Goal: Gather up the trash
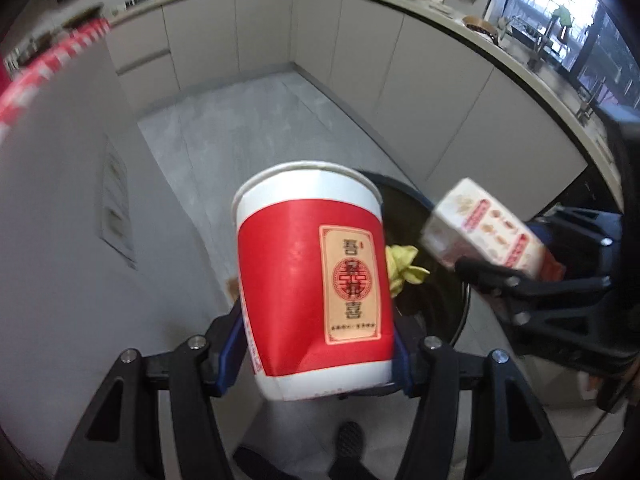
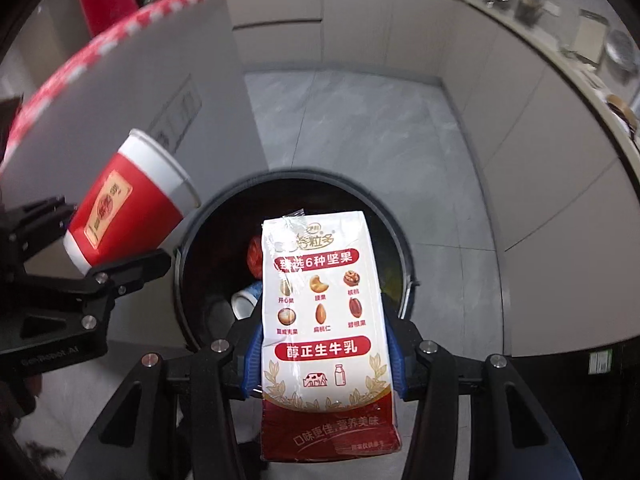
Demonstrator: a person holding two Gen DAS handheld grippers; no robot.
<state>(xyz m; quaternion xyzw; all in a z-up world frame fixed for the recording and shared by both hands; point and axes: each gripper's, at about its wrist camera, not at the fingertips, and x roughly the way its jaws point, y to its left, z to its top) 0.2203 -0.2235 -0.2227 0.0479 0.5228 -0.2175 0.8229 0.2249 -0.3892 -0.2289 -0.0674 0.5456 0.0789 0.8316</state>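
Right wrist view shows the right claw (image 2: 324, 356) clamping a white-and-red milk carton (image 2: 324, 312) directly above the round black trash bin (image 2: 402, 248), so let go there first, then swing the left claw (image 1: 316, 356), gripping a red-and-white paper cup (image 1: 308, 280) beside the rim, inward before releasing.

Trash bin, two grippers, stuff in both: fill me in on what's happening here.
A person is collecting trash with a handheld gripper in each hand. The left gripper is shut on a red and white paper cup, held beside the bin's rim. The right gripper is shut on a milk carton, held above the open black trash bin. Other trash already lies inside; neither item has been dropped.
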